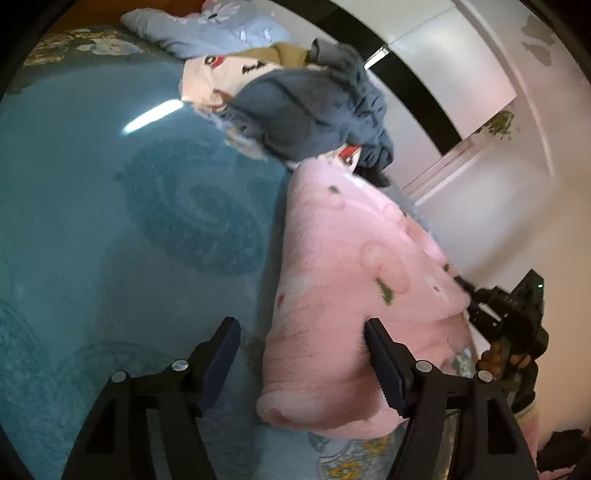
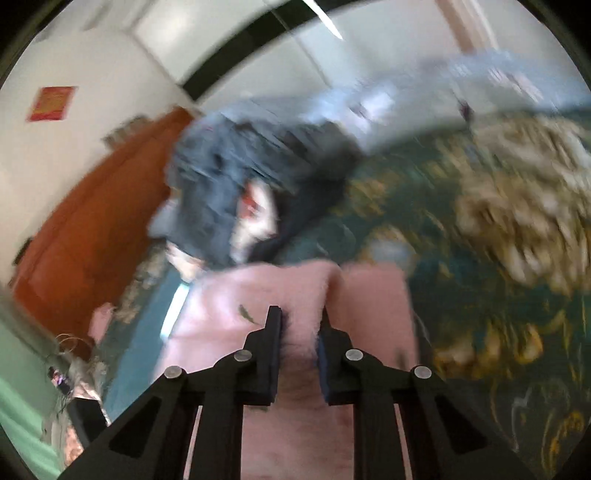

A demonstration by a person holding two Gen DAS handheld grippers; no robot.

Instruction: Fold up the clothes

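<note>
A: Where is the fluffy pink fleece garment with small green and pink motifs [image 1: 343,295]?

B: It lies bunched on the teal bedspread with swirl pattern [image 1: 110,229], near that bedspread's edge, in front of a heap of other clothes: a crumpled slate-blue garment [image 1: 306,114], a cream printed piece [image 1: 221,74] and a pale blue floral one [image 1: 207,29] farther back.

A: And the left hand-held gripper [image 1: 303,354]?

B: Its jaws stand wide apart above the pink garment's near end; one finger [image 1: 384,365] touches the fleece, the other hangs over the bedspread.

A: The right hand-held gripper [image 2: 297,354]?

B: Clamped on a ridge of the pink garment [image 2: 303,332], fleece pinched between both fingers. From the left view it sits at the garment's far side, a hand [image 1: 498,354] wrapped round it. The right view is heavily blurred.
</note>
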